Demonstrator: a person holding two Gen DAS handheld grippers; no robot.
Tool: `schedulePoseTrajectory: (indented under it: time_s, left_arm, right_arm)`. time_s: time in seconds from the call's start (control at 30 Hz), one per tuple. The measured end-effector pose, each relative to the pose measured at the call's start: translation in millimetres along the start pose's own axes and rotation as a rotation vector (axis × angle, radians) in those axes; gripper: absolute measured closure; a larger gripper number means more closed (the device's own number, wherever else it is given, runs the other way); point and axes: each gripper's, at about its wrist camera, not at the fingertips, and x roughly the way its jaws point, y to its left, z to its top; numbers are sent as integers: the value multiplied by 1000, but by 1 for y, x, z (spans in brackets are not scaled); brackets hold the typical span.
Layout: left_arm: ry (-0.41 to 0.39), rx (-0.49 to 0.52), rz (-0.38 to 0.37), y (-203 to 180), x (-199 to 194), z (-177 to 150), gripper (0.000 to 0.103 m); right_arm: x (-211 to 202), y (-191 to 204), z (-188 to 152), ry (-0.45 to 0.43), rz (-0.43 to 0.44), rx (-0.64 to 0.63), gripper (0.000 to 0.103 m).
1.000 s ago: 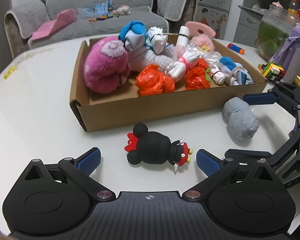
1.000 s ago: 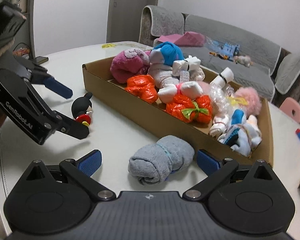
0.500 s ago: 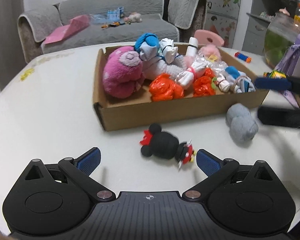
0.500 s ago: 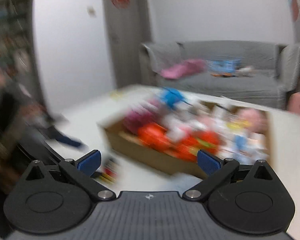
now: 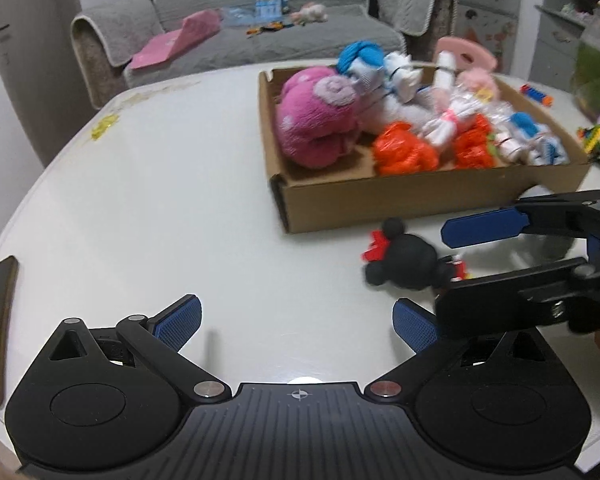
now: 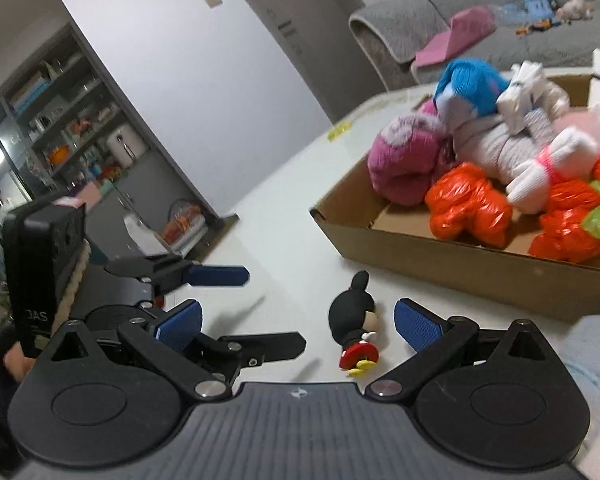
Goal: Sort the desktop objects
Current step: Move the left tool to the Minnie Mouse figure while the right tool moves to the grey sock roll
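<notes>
- Now the right gripper (image 6: pixel 298 322) spreads wide around the mouse figurine (image 6: pixel 354 320), lying on the white table (image 6: pixel 284 248) beside the cardboard box (image 6: pixel 460 264).
- Left gripper (image 5: pixel 296 322) gapes wide, empty.

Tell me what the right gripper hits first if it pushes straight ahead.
Most likely the mouse toy, lying on the table just ahead between the open fingers of the right gripper. Beyond it stands the cardboard box.
</notes>
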Motion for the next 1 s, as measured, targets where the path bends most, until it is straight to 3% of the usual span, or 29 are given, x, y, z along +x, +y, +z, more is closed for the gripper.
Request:
schedulePoseTrajectory:
  time_s: [0.17,0.37,0.57,0.8,1.0]
  left_arm:
    - [32,-24,49,22,-2,-12,1]
    - [32,-66,91,54,-16,-20,1]
    - [30,-120,143,91,-28,-29,1]
    - [-18,-105,85,92,-41,-33,1]
    - [-143,90,-17,46,-48,-27,1]
  right_arm:
    - [5,1,-3,47,39,5,0]
    - [-1,26,-8,50,66,-77,0]
    - [15,56,-8,108,129,-176,0]
    - [-2,74,-9,94,77,-266,1]
    - [-45,61,-14,20,-92,-306,0]
